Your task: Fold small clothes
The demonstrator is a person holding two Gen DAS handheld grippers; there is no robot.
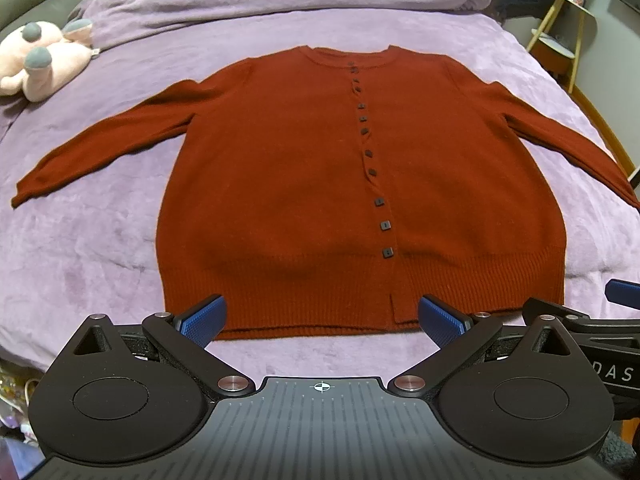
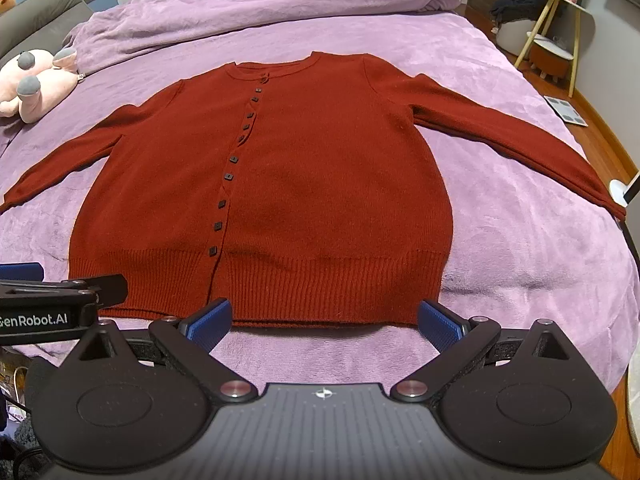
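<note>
Both hand-held grippers (image 1: 322, 320) (image 2: 325, 322) wide open, empty, before flat red cardigan (image 1: 320, 184), hem nearest, collar away.

Cardigan (image 1: 304, 168) on bed (image 1: 100, 248), plush toy (image 1: 40, 60) far left

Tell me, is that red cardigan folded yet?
No, spread flat. The cardigan lies buttoned on the bed, both sleeves stretched outward.

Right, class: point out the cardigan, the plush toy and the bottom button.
cardigan (image 1: 280, 168): left wrist view, left front panel.
plush toy (image 1: 48, 64): left wrist view, pink body.
bottom button (image 2: 211, 251): right wrist view, button face.
</note>
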